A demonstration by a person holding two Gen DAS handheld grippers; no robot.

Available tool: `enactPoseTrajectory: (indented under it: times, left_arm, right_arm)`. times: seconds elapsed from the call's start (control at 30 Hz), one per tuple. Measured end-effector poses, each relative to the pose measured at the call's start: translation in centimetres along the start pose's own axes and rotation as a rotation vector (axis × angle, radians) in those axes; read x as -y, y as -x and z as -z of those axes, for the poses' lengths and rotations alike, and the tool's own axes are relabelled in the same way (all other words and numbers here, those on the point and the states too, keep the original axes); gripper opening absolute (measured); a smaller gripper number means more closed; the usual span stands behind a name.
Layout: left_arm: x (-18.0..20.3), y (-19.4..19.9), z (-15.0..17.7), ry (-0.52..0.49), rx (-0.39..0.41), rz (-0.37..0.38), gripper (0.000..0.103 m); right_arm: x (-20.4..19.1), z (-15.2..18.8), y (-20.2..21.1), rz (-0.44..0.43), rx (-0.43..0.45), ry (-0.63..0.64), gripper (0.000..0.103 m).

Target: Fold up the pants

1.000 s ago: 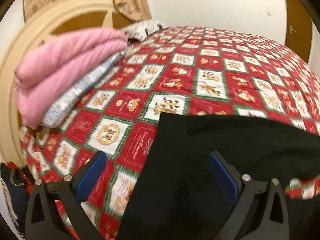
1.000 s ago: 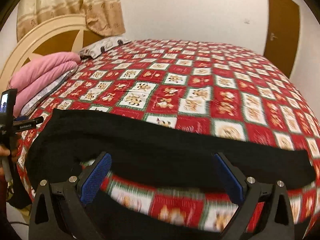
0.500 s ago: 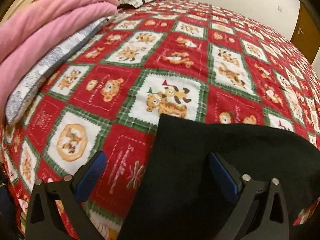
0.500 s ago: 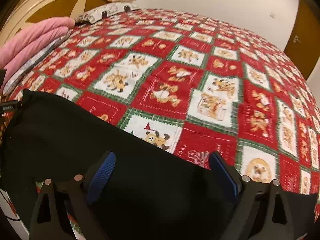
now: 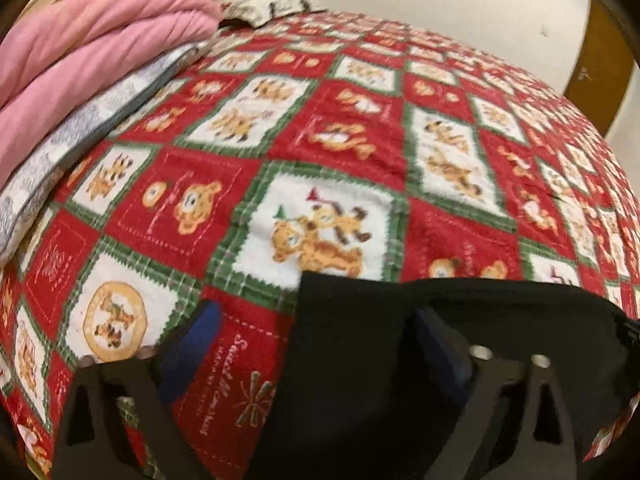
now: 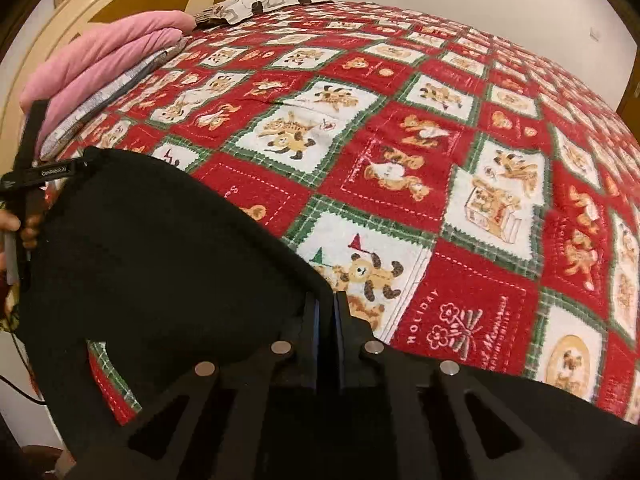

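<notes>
Black pants [image 5: 500, 312] lie on the near part of a red Christmas quilt [image 5: 320, 120]. In the left wrist view one corner of the pants sits between my left gripper's [image 5: 316, 332] blue pads. Its jaws are closing, and the left pad [image 5: 200, 332] is still over bare quilt, clear of the cloth. In the right wrist view the pants [image 6: 160, 260] spread down and to the left. My right gripper [image 6: 326, 304] is shut on their far edge, with the cloth pinched between its pads. The left gripper's body [image 6: 28, 176], in a hand, shows at the far left.
A folded pink blanket [image 5: 80, 64] lies on a grey-white pillow [image 5: 60, 148] at the left by the cream headboard [image 6: 100, 4]. Another patterned pillow [image 6: 264, 0] is at the back. The quilt stretches far and right to a white wall and a brown door [image 5: 600, 60].
Both grippers dropped closer to the pants. The right jaws went from wide open to shut on the pants' edge. The left jaws narrowed a little around the corner.
</notes>
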State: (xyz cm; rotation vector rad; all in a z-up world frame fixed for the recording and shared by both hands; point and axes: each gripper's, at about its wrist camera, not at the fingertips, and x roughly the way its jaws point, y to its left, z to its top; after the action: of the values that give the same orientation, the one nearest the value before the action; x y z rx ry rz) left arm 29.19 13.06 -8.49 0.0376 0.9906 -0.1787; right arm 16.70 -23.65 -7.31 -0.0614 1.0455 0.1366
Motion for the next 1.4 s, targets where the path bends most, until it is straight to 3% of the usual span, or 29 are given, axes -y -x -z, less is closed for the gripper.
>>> enactPoseTrajectory:
  times: [0.07,0.13,0.27,0.37,0.57,0.87,1.23,1.4]
  left_arm:
    - [0.6,0.7,0.3,-0.026,0.024,0.062,0.049]
    - [1.0,1.0,0.3,-0.031,0.030,0.091,0.038]
    - [0.5,1.9,0.2,0.028,0.030,0.130,0.030]
    - [-0.1,4.3,0.4,0.060,0.090,0.186,0.029]
    - [0.7,10.5,1.6,-0.032,0.210,0.142,0.029]
    - [-0.4,17.8,7.6,-0.036,0.392,0.133,0.029]
    - [-2.3,17.8,16.5,0.030,0.441,0.123,0.029]
    - [-2.5,16.5,19.0,0.022,0.425,0.028,0.045]
  right_arm:
    - [-0.9,0.3,0.5,0.026,0.011,0.041,0.006]
    - [-1.3,0.6,1.3,0.026,0.026,0.030,0.005]
    - [-1.2,1.0,4.2,0.010,0.082,-0.022,0.005]
    - [-1.8,1.4,6.8,0.006,0.128,-0.022,0.005]
    - [-3.5,3.2,12.0,-0.003,0.223,-0.040,0.005]
    - [-8.4,10.8,18.2,-0.016,0.338,-0.018,0.005]
    - [-13.4,20.2,15.0,0.040,0.282,0.037,0.005]
    - [-14.6,22.0,13.5,0.032,0.248,0.047,0.005]
